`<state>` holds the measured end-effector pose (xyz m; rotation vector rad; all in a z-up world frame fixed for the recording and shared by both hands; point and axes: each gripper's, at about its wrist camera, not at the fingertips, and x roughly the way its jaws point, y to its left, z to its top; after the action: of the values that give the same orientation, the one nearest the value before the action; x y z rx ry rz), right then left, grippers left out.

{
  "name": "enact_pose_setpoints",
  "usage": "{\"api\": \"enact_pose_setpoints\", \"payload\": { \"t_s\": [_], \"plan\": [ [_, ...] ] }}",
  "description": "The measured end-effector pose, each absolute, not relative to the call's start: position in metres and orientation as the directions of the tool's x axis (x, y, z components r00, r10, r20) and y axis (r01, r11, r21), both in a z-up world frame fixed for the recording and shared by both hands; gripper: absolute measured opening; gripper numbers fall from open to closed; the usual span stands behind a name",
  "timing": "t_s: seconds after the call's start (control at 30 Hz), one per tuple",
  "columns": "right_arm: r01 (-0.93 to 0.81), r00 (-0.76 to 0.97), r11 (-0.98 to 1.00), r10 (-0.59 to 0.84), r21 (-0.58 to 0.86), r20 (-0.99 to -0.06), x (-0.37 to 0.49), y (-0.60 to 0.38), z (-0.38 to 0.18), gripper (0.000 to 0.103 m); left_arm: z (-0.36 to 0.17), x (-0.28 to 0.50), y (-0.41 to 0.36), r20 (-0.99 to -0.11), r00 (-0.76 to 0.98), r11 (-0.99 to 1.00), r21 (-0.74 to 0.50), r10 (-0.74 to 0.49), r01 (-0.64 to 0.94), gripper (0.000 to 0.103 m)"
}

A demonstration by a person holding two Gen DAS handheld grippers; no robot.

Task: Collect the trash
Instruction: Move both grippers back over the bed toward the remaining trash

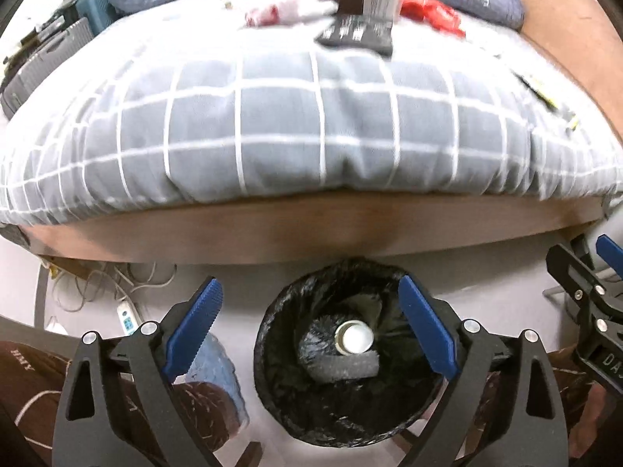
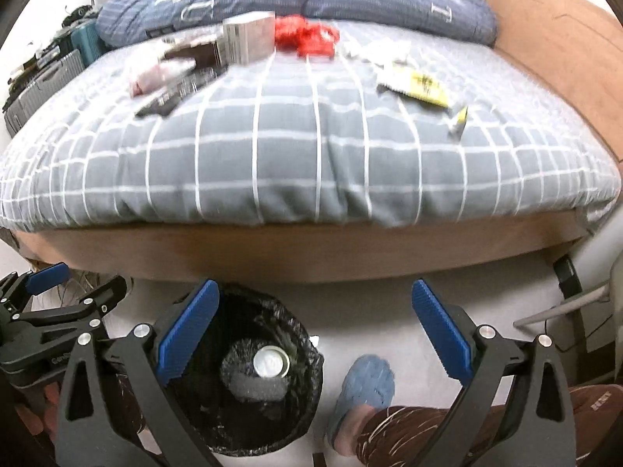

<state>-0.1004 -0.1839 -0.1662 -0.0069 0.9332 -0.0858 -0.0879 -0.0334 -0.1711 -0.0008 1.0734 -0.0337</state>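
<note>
A bin lined with a black bag (image 1: 342, 354) (image 2: 249, 381) stands on the floor by the bed; a silver can (image 1: 354, 336) (image 2: 270, 362) and a grey foam piece (image 1: 346, 367) lie inside. My left gripper (image 1: 309, 327) hangs open above the bin with nothing between its blue pads. My right gripper (image 2: 315, 330) is open too and holds nothing, to the right of the bin. On the checked quilt (image 2: 296, 155) lie a red wrapper (image 2: 305, 37), a grey box (image 2: 249, 37), a black packet (image 1: 356, 33), pink-white crumpled plastic (image 1: 268, 0) and a yellow wrapper (image 2: 418, 85).
The wooden bed frame (image 1: 311, 229) runs across just behind the bin. A person's blue slippers (image 2: 368, 389) and brown trouser legs (image 2: 401, 436) stand beside the bin. Cables and a power strip (image 1: 126, 317) lie on the floor at left. Grey cases (image 2: 43, 78) stand left of the bed.
</note>
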Motion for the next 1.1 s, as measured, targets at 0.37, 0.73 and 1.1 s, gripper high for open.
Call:
{"api": "enact_pose_setpoints", "payload": {
  "t_s": [0.37, 0.73, 1.1],
  "plan": [
    [0.100, 0.692, 0.992, -0.123, -0.074, -0.711, -0.094, -0.199, -0.120, 0.095, -0.108, -0.069, -0.028, -0.803, 0.593, 0.998, -0.054, -0.069, 0.043, 0.095],
    [0.113, 0.739, 0.992, -0.127, -0.063, -0.662, -0.068, -0.217, -0.090, 0.095, -0.076, -0.034, -0.028, -0.751, 0.656, 0.997, -0.041, -0.075, 0.067, 0.097],
    [0.183, 0.720, 0.982, -0.167, -0.047, -0.674, -0.008, -0.258, -0.090, 0.095, -0.076, 0.022, -0.037, -0.754, 0.651, 0.995, -0.028, -0.086, 0.098, 0.097]
  ]
}}
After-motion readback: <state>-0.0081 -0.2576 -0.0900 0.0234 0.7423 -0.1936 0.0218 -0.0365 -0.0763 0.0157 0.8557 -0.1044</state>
